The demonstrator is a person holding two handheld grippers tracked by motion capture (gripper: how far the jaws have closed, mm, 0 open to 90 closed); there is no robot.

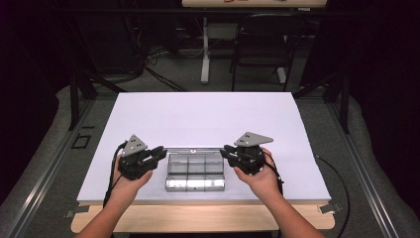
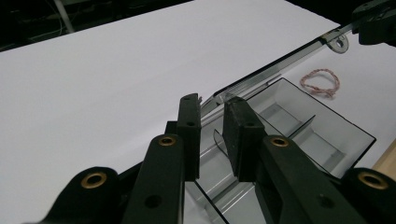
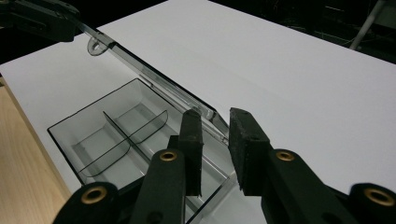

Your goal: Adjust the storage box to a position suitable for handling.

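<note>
Between hand-held grippers: clear box (image 1: 195, 171).

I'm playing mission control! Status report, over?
Left gripper shut on lid's end. Right gripper at other end, grip unclear. Lid raised over empty box. String loop lies beside box, clear of both.

A big white flat tabletop (image 1: 198, 114) is sitting on a light brown wooden board (image 1: 198, 218). A clear plastic box with little compartments (image 1: 195, 171) is lying near the tabletop's front edge, in the middle. A small loop of pink string (image 2: 320, 81) is lying beside the box.
</note>
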